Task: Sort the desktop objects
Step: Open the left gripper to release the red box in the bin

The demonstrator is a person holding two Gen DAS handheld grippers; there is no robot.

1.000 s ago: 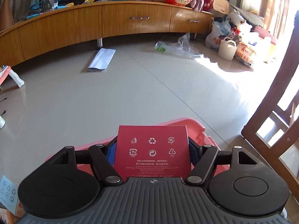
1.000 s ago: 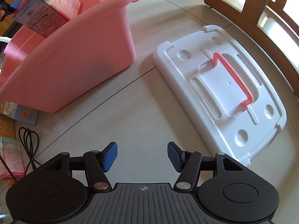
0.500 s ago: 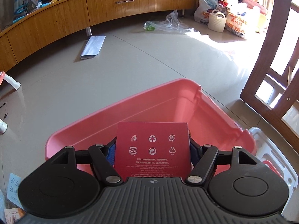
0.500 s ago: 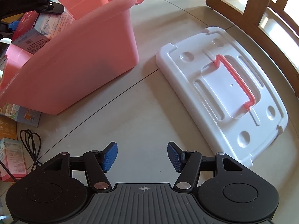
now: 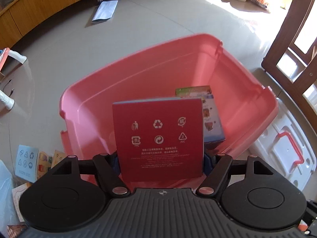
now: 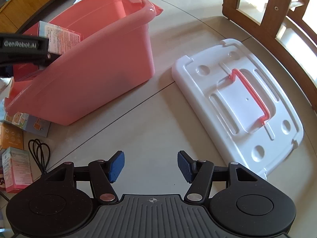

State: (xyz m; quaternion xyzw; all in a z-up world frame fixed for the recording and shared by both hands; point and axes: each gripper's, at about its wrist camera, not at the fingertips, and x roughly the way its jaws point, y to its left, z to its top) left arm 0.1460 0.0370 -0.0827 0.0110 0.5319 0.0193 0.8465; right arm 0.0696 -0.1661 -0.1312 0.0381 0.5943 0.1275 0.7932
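My left gripper (image 5: 161,162) is shut on a red box (image 5: 159,136) printed with white recycling symbols, held inside the mouth of the pink bin (image 5: 138,75). A colourful box (image 5: 212,119) lies on the bin's floor behind it. In the right wrist view the pink bin (image 6: 95,79) stands at the left, with the left gripper (image 6: 23,49) and its box (image 6: 59,37) over its rim. My right gripper (image 6: 150,165) is open and empty above the bare tabletop, its blue pads (image 6: 116,165) wide apart.
The bin's white lid (image 6: 239,103) with a pink handle lies flat to the right. Several small boxes (image 6: 17,168) and a black cable (image 6: 38,152) lie left of the bin. A wooden chair (image 6: 277,10) stands beyond the table edge. More boxes (image 5: 27,160) show at left.
My left gripper has tilted down and moved over the pink bin with the red box, lowering it inside. The right gripper has hardly moved.
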